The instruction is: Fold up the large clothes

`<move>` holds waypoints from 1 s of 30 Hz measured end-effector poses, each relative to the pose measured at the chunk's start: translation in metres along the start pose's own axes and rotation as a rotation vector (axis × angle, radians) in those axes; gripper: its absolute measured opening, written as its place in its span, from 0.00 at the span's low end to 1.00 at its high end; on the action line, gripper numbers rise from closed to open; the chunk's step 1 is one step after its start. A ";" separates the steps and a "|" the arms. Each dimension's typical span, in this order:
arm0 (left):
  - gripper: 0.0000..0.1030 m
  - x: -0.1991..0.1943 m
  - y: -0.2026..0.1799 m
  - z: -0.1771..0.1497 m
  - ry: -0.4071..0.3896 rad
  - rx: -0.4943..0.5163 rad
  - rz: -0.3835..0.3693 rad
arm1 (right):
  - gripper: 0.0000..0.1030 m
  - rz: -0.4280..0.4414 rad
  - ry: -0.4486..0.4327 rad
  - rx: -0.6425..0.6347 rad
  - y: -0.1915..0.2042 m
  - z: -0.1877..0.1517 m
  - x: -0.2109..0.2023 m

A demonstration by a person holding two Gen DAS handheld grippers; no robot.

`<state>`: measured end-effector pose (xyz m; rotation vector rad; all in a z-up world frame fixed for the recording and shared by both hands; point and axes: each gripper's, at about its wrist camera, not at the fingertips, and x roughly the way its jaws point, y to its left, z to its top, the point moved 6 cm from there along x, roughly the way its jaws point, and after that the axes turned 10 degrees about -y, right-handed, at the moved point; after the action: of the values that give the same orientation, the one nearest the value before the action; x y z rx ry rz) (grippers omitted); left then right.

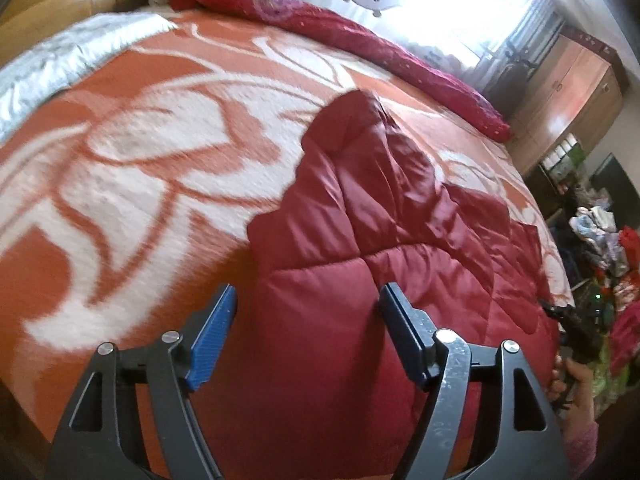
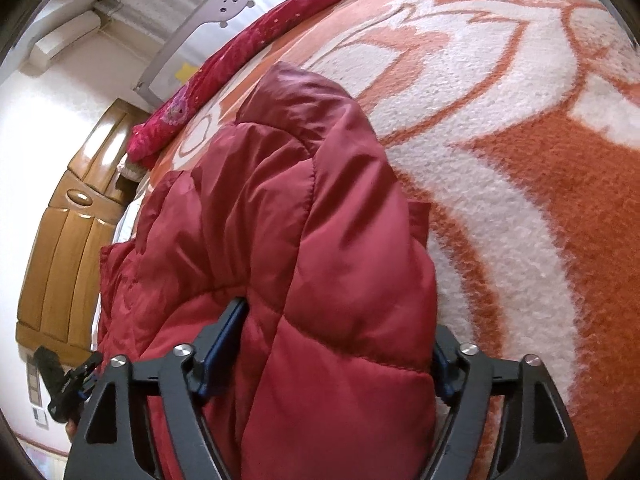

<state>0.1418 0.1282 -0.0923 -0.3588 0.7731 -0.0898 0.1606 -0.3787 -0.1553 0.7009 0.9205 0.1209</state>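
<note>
A dark red quilted puffer jacket [image 1: 380,240] lies folded on a bed, over an orange-and-white blanket [image 1: 140,160]. My left gripper [image 1: 310,296] hovers over the jacket's near edge. It is open, its blue pads wide apart with nothing pinched. In the right wrist view the jacket [image 2: 300,220] bulges up between the fingers of my right gripper [image 2: 340,320], which is open. Its left finger [image 2: 234,320] rests against a fold, and puffy fabric mostly covers its right finger. The right gripper [image 1: 572,320] and the hand holding it show at the left wrist view's right edge.
A rolled magenta quilt [image 1: 340,36] lies along the far side of the bed and a silvery cover [image 1: 60,64] at its far left. A wooden cabinet [image 1: 568,92] and a pile of clutter [image 1: 600,232] stand beyond the bed's right side. A wooden headboard [image 2: 68,240] shows in the right wrist view.
</note>
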 end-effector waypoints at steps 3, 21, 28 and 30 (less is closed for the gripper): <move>0.71 -0.010 0.000 0.005 -0.011 -0.007 -0.026 | 0.83 -0.019 -0.017 0.006 0.000 0.003 -0.007; 0.71 -0.006 -0.116 -0.027 0.051 0.221 -0.211 | 0.83 -0.056 -0.206 -0.273 0.077 0.004 -0.068; 0.71 0.021 -0.124 -0.038 0.099 0.311 -0.134 | 0.80 -0.077 -0.048 -0.503 0.119 -0.036 -0.006; 0.71 0.032 -0.118 -0.036 0.113 0.301 -0.103 | 0.80 -0.108 -0.056 -0.533 0.119 -0.035 0.007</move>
<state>0.1452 0.0006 -0.0962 -0.1078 0.8390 -0.3214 0.1617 -0.2659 -0.1024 0.1595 0.8217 0.2393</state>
